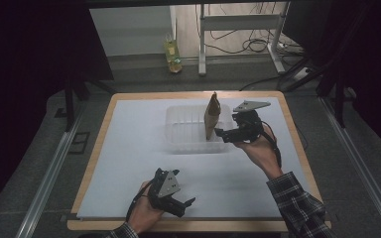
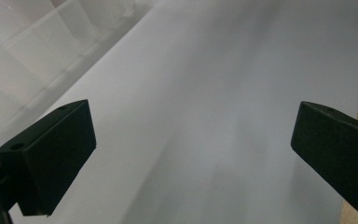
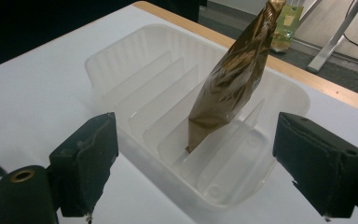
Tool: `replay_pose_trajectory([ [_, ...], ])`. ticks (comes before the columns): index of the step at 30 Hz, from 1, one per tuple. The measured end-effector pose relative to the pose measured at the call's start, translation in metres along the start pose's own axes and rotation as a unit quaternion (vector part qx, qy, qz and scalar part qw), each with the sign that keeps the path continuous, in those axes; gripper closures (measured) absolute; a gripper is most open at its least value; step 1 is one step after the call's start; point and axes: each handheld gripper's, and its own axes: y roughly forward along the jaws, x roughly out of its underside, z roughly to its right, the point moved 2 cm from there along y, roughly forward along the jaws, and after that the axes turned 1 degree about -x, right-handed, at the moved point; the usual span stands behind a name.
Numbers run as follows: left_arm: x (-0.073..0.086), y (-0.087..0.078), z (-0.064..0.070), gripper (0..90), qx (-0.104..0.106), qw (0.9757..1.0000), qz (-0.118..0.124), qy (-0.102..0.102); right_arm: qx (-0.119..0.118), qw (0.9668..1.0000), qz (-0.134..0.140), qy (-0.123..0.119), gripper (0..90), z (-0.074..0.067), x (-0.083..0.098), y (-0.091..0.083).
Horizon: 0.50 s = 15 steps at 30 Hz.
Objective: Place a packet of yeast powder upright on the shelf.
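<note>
Right fingers [image 3: 324,163]: spread wide, nothing pinched; the pads stand either side of the tray's near end, apart from the pouch.
Right gripper [image 1: 226,134]: at about 3 o'clock of the tray in the high view, jaws pointing toward it, held in the person's right hand [image 1: 258,148].
Left fingers [image 2: 51,158]: spread wide over bare white sheet, pinching nothing.
Left gripper [image 1: 181,204]: at 6 o'clock of the table, near its front edge, well apart from the tray.
Pouch [image 3: 235,79]: gold-brown foil, standing nearly upright and tilted, its bottom edge down in one slot of the tray.
Tray [image 1: 178,131]: clear plastic, ribbed into parallel slots, lying on the white sheet [image 1: 129,163] toward 12 o'clock of the table; the pouch is the one thing in it, the other slots look empty.
Risk, tipping: the pouch leans with little support; a brush from a jaw would likely topple it.
Risk, sliding: the tray looks light and nothing steadies it, so a nudge on its rim may shove it along.
Risk, crushing: a hard squeeze could dent the foil.
</note>
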Motion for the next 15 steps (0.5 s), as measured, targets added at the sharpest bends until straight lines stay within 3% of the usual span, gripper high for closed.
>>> replay_pose_trajectory([
  [15, 0.0, -0.001, -0.001, 0.0, 0.003, 1.0, 0.002, -0.008, -0.013, 0.9998, -0.01, -0.015, 10.9, -0.009, 0.027, -0.006],
])
